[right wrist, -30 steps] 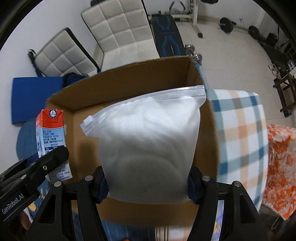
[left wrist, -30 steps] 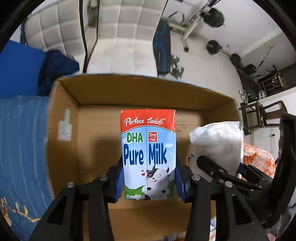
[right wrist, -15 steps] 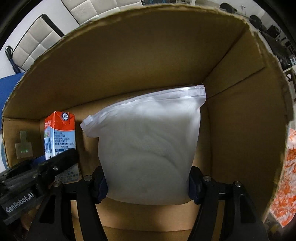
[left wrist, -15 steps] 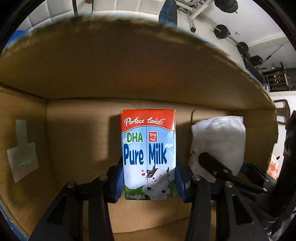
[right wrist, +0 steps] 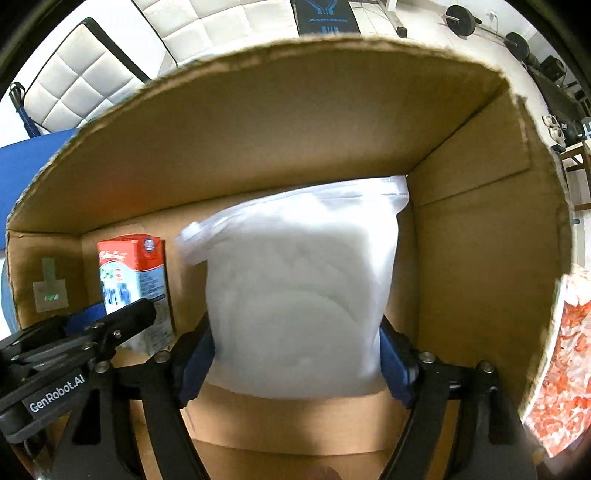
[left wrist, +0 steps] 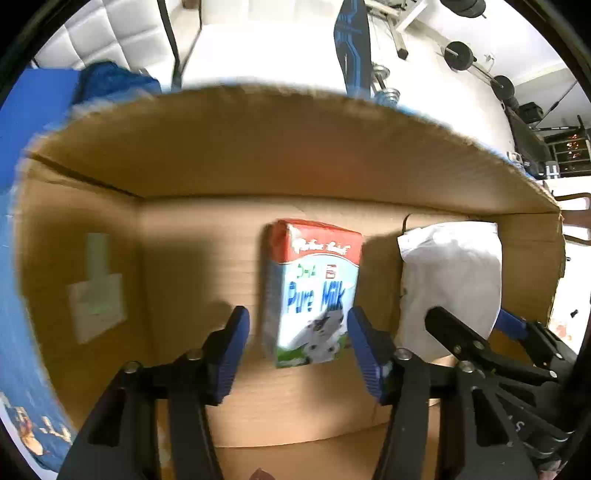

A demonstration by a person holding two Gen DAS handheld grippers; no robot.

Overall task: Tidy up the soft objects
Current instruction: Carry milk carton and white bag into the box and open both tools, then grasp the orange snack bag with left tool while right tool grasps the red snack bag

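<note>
Left wrist view shows the left gripper [left wrist: 297,345] spread clear of the tilted milk carton [left wrist: 312,293] inside the cardboard box [left wrist: 258,147]; the right gripper [right wrist: 295,354], clamped on the white zip bag [right wrist: 299,288] beside that carton, should settle it before letting go.

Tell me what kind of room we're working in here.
Probably a home gym or spare room: barbell weight plates and a workout bench on the floor, plus white quilted chairs behind the cardboard box.

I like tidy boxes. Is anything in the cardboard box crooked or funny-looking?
Yes: the milk carton leans to one side inside the cardboard box. The left gripper is open, with its fingers off the carton. The white zip bag looks fine, squeezed in the right gripper. Nothing looks spilled or torn.
</note>
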